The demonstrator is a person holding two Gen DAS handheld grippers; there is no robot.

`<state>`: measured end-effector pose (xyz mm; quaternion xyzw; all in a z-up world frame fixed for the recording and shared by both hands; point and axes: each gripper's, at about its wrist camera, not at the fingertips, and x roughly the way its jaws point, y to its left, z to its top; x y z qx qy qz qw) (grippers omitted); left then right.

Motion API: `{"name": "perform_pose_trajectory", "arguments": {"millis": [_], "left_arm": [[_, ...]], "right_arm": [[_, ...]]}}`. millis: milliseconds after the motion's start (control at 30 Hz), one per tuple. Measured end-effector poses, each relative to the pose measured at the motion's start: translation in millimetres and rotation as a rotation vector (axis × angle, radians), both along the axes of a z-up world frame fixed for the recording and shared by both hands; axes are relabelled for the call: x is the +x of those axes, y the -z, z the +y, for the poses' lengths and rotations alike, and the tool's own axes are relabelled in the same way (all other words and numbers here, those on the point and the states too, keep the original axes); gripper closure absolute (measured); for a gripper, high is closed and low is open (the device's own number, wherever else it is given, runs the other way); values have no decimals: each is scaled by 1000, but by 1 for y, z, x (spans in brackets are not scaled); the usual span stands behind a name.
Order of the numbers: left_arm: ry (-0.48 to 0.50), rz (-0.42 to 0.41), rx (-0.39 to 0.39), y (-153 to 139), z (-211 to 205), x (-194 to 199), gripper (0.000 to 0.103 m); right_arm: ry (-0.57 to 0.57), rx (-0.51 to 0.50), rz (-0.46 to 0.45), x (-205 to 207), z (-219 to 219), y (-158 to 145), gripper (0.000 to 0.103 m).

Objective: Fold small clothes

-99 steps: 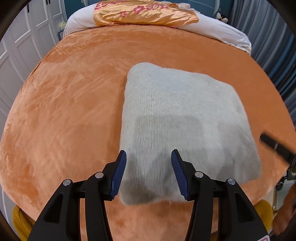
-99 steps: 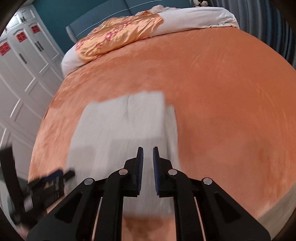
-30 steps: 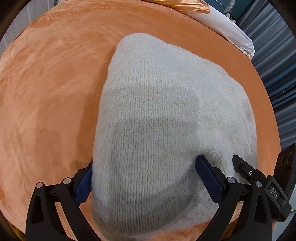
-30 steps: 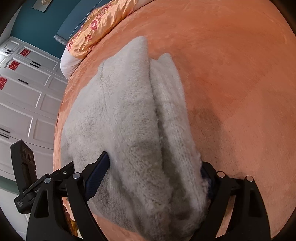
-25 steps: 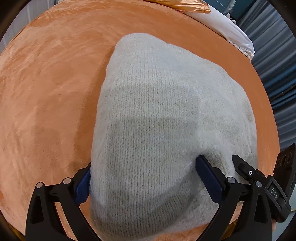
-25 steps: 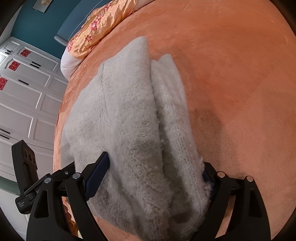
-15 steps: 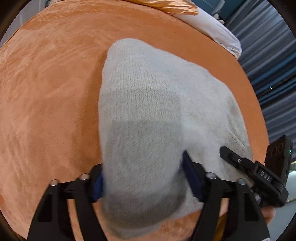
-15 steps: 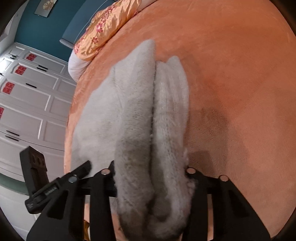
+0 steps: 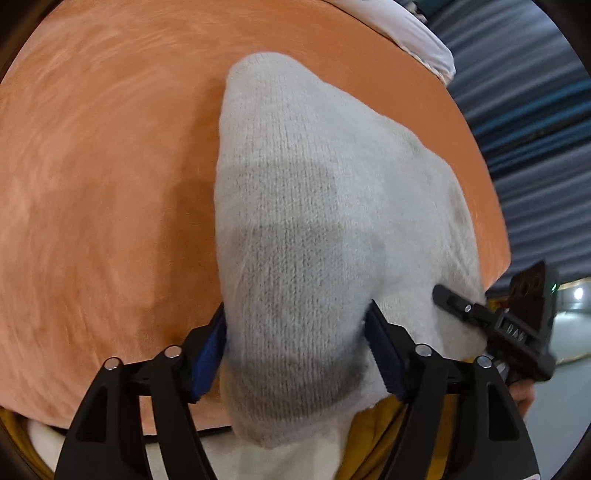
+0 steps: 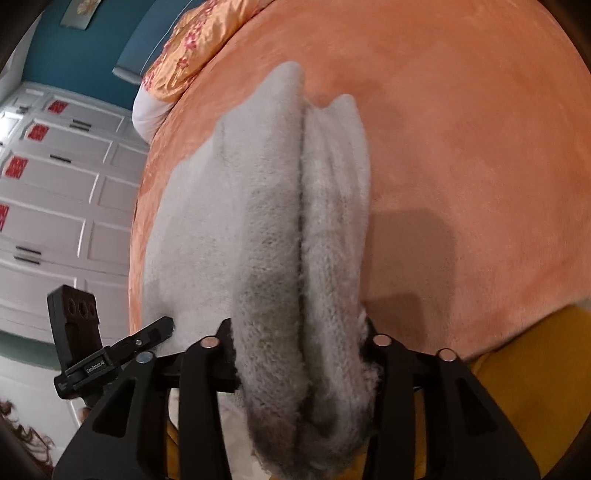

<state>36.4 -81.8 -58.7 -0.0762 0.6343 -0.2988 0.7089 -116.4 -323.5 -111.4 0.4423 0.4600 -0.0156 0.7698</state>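
Note:
A folded grey knit garment [image 9: 314,221] lies on the orange bedspread [image 9: 110,166], its near end lifted past the bed's front edge. My left gripper [image 9: 295,343] is shut on the garment's near left corner, its blue pads pressed into the thick fold. My right gripper [image 10: 299,347] is shut on the near right corner, where two folded layers [image 10: 314,240] show edge-on. The right gripper also shows at the right of the left wrist view [image 9: 517,328]. The left gripper shows at the left of the right wrist view [image 10: 110,354].
A white pillow [image 9: 417,33] and an orange floral satin cover [image 10: 184,59] lie at the bed's far end. White wardrobe doors [image 10: 55,184] stand to the left, blue curtains [image 9: 535,129] to the right. Yellow fabric [image 10: 535,387] hangs below the front edge.
Both grippers have closed onto the garment's near corners and drawn its near end up and back over the bed's front edge. The garment has bunched narrower.

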Motion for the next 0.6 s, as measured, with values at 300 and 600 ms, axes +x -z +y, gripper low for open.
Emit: {"name": "perform_pose_trajectory", "arguments": {"millis": [300,600], "left_arm": [[-37,4,-71,-13,-10,18,52],[25,-320,-228,-151,20,6,58]], "right_arm": [[2,-57,-51,21,11,-24,71],[-18,-237,-378,10,51,-168,73]]}}
